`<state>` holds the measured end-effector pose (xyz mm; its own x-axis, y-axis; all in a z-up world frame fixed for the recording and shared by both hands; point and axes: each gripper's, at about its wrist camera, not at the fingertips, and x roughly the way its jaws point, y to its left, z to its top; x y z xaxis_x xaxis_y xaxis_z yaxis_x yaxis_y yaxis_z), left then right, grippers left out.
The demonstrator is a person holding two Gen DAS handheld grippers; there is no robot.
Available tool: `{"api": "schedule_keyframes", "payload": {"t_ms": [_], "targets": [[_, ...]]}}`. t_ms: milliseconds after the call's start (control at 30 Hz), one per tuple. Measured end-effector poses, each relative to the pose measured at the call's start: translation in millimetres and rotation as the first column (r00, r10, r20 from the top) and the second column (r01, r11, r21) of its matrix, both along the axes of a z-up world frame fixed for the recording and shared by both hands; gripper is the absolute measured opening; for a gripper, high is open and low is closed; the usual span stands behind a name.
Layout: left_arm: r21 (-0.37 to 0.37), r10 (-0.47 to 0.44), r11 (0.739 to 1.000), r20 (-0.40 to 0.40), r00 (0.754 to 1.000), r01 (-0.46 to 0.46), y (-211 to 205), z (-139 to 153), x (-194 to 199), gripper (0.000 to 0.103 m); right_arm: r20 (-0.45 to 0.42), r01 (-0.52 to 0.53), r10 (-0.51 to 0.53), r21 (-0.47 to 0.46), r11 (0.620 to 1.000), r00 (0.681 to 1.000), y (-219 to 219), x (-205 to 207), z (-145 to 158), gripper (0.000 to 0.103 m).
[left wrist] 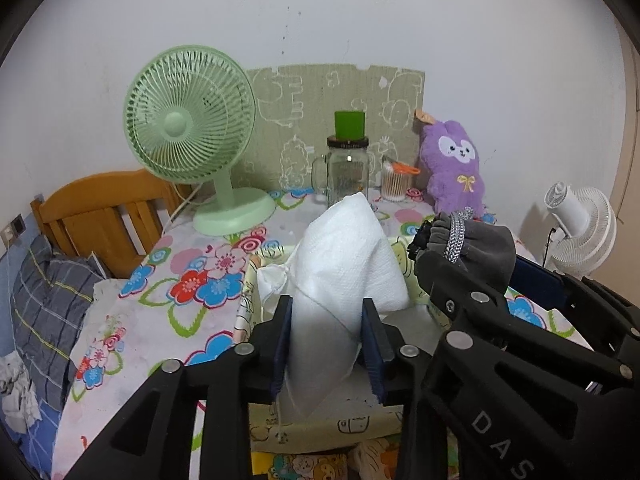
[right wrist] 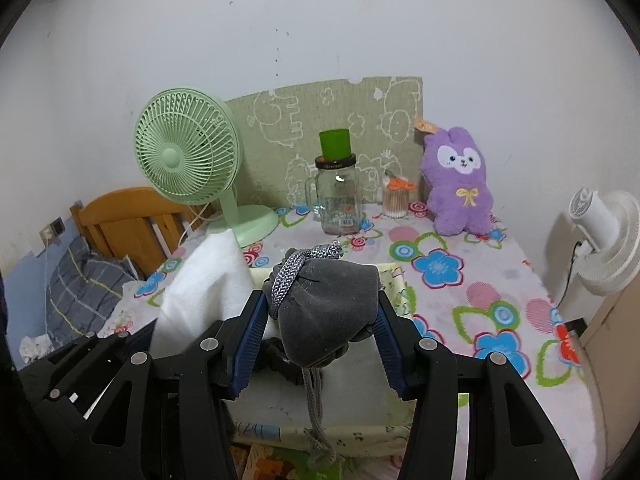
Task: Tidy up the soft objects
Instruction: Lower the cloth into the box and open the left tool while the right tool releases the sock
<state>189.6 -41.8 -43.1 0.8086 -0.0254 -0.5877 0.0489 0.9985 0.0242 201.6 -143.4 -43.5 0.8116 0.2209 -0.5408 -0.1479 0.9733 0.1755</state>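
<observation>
Left tongs [left wrist: 326, 344]: we see them clamped on the white cloth bag [left wrist: 344, 264], its long axis upright, above the tray [left wrist: 320, 432].
Right tongs [right wrist: 320, 344]: clamped on the grey drawstring pouch [right wrist: 328, 312], just right of the bag, equally near the tray.
Tray: directly beneath both loads on the surface [right wrist: 460, 280]; we judge lowering comes next.
Beyond tray: purple plush [right wrist: 460, 184].

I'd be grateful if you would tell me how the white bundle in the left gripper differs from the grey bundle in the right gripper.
The white bundle is pale, with a fine quilted texture; the grey pouch is dark and velvety. The white bundle stands tall and tapers to a peak, while the grey pouch is rounder and squatter. The grey pouch has a braided cord around its neck; the white bundle shows only a thin string. Both are soft and clamped between jaws, above the same patterned box.
</observation>
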Motion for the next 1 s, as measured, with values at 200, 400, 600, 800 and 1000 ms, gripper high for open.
{"api": "schedule_keyframes", "payload": {"t_ms": [200,400,600,800,1000], "targets": [[-0.008,0.023,1.000,-0.033,0.999,-0.023,6.1,-15.2,7.3,0.065,-0.024,-0.012,0.012,-0.013,1.000,1.000,5.8,9.0,-14.0,0.056],[-0.028,0.017,0.999,-0.048,0.999,-0.019,11.9,-21.5,7.6,0.071,-0.042,-0.042,0.042,-0.003,0.999,0.998,13.2,13.6,-22.3,0.058],[-0.064,-0.017,0.998,-0.039,0.999,0.015,9.6,-19.0,2.8,0.087,-0.024,-0.024,0.024,0.000,1.000,0.999,10.2,10.5,-19.8,0.084],[-0.061,-0.017,0.998,-0.017,1.000,0.016,8.7,-12.6,-5.1,0.096,-0.015,-0.028,0.028,-0.011,1.000,0.999,10.0,4.2,-12.3,0.090],[-0.066,-0.018,0.998,-0.003,1.000,0.018,9.3,-6.1,-14.0,0.101,-0.001,0.011,-0.011,-0.017,1.000,1.000,8.2,-7.6,-4.5,0.091]]}}
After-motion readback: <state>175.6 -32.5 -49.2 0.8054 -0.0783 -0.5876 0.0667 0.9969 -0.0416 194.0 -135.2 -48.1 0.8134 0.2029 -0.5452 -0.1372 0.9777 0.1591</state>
